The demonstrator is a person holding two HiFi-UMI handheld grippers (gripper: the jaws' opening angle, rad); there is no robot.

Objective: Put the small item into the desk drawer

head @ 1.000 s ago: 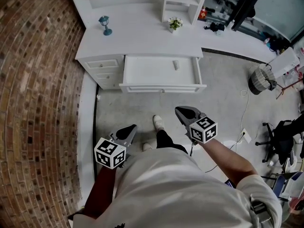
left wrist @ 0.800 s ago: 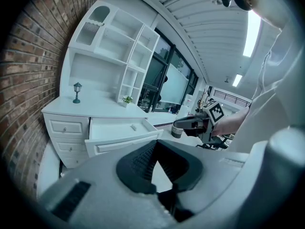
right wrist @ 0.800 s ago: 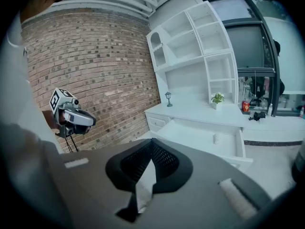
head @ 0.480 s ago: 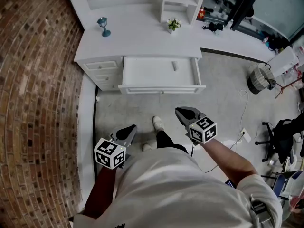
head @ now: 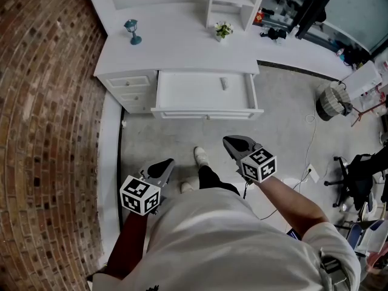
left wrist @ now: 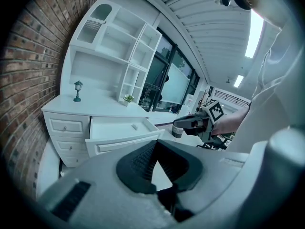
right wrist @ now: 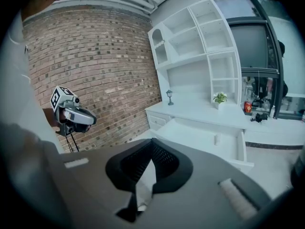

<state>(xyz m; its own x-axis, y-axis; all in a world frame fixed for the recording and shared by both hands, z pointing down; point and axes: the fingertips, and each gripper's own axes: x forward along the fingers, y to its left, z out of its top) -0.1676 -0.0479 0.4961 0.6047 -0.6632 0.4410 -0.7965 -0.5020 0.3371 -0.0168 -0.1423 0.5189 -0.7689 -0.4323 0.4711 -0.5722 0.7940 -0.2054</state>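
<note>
While the left gripper [head: 162, 166] and right gripper [head: 230, 142] hang at lower centre, jaws together on nothing, the small item [head: 224, 83] lies inside the open drawer [head: 182, 93] at upper centre, bare floor [head: 176, 138] between.

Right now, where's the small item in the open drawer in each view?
Head view: small item top centre, in the right half of the drawer.
Left gripper view: small item left of centre.
Right gripper view: small item right of centre.
Shared landmark: potted plant behind the drawer.
</note>
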